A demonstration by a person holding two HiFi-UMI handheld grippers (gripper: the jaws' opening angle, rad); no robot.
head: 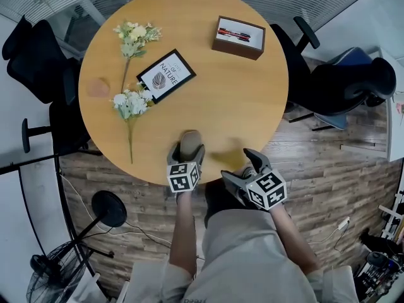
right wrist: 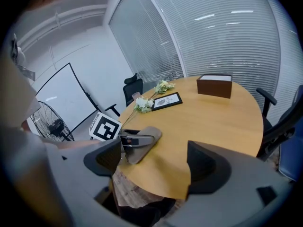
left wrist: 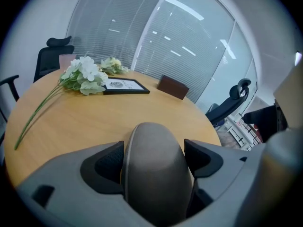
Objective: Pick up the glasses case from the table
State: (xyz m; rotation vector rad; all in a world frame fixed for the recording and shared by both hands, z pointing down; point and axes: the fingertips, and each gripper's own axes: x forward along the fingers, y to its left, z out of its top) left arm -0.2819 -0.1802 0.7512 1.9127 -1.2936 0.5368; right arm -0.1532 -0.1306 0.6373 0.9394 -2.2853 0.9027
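Observation:
The grey-brown glasses case lies on the round wooden table near its front edge. My left gripper reaches over that edge with a jaw on each side of the case. In the left gripper view the case fills the space between the pads of the left gripper; a thin dark gap shows on the right side, so the jaws stand open around it. The right gripper view shows the case flat on the wood. My right gripper hovers at the table's edge to the right, open and empty.
A framed card and two sprays of white flowers lie on the table's left half. A brown box stands at the far right. Office chairs ring the table. A fan stands on the floor at the lower left.

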